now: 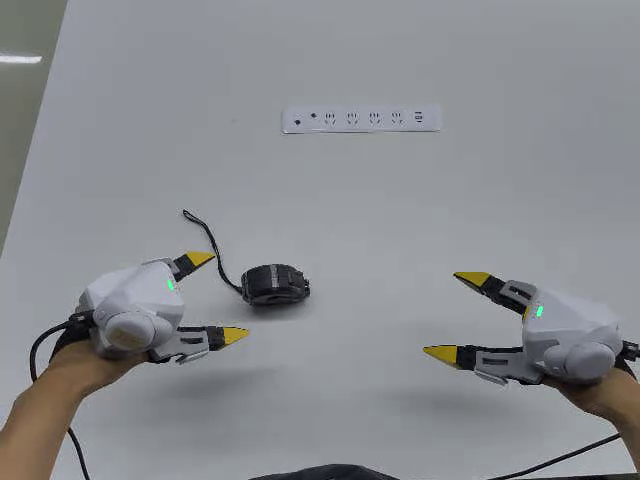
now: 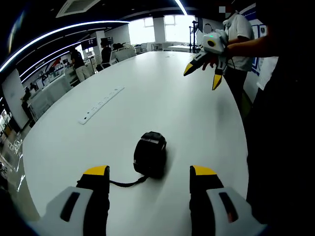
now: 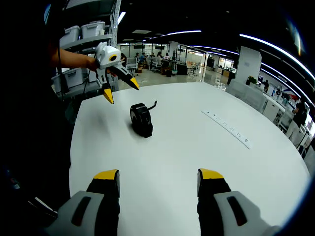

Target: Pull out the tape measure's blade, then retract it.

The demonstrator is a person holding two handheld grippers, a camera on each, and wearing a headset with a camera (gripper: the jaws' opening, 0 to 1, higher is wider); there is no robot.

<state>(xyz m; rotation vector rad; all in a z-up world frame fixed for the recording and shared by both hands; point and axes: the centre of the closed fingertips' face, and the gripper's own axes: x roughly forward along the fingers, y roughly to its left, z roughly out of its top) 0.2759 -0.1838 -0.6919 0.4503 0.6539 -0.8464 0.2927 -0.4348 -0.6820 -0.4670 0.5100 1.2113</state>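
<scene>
Two claws, the left gripper (image 1: 221, 297) and the right gripper (image 1: 455, 315), have jaws spread wide, holding nothing. One black tape measure (image 1: 273, 284) lies just right of the left gripper on one white table (image 1: 420, 220). One power strip (image 1: 361, 119) lies far back.

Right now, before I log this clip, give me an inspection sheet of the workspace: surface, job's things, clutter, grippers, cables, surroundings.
Surface: white table, plain.
Job's things: black tape measure lying on the table, no blade seen pulled out; its wrist strap trails toward the far side.
Clutter: white power strip at the far side, nothing plugged in.
Grippers: left gripper open, near the tape measure but apart from it; right gripper open, holding nothing, farther off.
Cables: black cable loops behind the left gripper; another runs under the right one.
Surroundings: open office; storage shelves, distant people.
</scene>
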